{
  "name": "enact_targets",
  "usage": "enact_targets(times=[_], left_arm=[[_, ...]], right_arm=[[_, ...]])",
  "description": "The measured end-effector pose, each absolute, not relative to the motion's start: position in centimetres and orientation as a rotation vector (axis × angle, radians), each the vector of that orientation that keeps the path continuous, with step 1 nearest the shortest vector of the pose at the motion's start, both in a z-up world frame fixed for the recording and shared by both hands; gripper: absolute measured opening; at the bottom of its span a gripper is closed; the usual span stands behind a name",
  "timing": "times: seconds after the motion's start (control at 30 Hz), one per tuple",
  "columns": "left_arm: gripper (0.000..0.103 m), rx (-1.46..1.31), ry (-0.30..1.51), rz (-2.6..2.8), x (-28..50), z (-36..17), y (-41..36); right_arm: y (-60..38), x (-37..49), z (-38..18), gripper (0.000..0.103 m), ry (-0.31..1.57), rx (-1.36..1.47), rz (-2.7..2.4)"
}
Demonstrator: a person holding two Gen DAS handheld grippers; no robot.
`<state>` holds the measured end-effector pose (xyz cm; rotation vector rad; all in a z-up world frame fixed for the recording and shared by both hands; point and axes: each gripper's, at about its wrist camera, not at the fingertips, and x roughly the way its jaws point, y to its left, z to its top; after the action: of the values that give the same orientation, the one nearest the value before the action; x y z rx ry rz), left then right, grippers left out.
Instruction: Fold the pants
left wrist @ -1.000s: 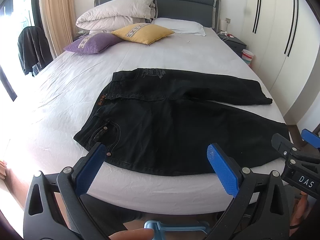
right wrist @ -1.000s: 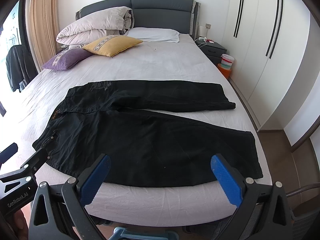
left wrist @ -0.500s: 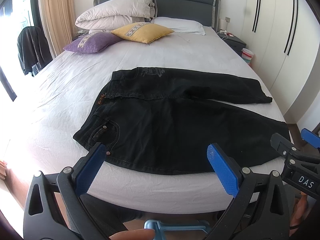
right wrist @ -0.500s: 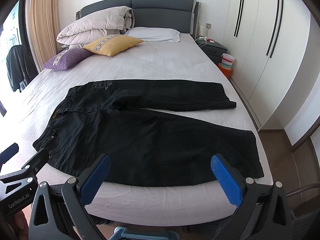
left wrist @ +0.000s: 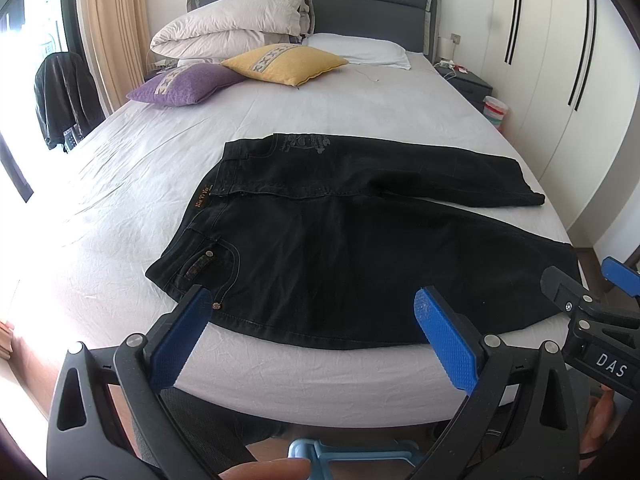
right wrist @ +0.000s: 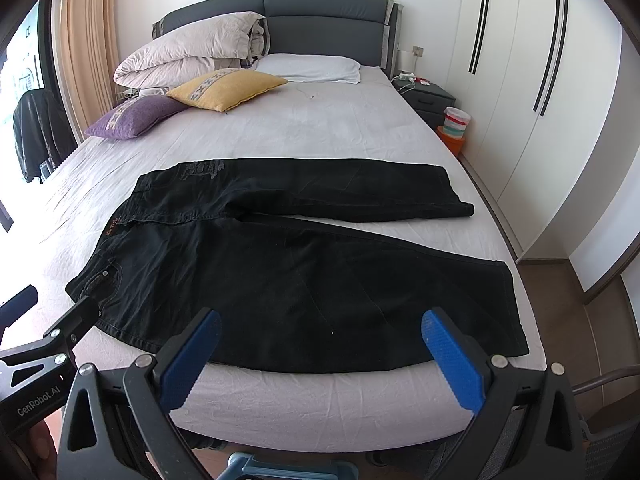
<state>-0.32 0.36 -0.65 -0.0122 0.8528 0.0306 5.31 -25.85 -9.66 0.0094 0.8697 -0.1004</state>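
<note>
Both grippers [left wrist: 312,332] [right wrist: 320,344] wide apart, level, above the pants [left wrist: 360,248].

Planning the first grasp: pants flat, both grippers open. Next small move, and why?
Probably bring both grippers forward and down to the near edge of the black pants: left gripper near the waistband pocket, right gripper toward the near leg's hem. The pants lie spread and unfolded on the bed, both grippers hover short of the fabric with jaws wide, holding nothing.

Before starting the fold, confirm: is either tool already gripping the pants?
No, the left tool and right tool hang open, short of the pants, pinching nothing.
</note>
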Motion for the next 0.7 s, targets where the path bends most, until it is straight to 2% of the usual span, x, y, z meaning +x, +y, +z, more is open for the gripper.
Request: enact_targets(times=[0.7], left_arm=[[0.103,-0.012,0.854,0.030,-0.34,-0.83,0.31]], right_arm=[[-25.95,5.47,-9.69,0.103,0.871,0.010,-0.099]])
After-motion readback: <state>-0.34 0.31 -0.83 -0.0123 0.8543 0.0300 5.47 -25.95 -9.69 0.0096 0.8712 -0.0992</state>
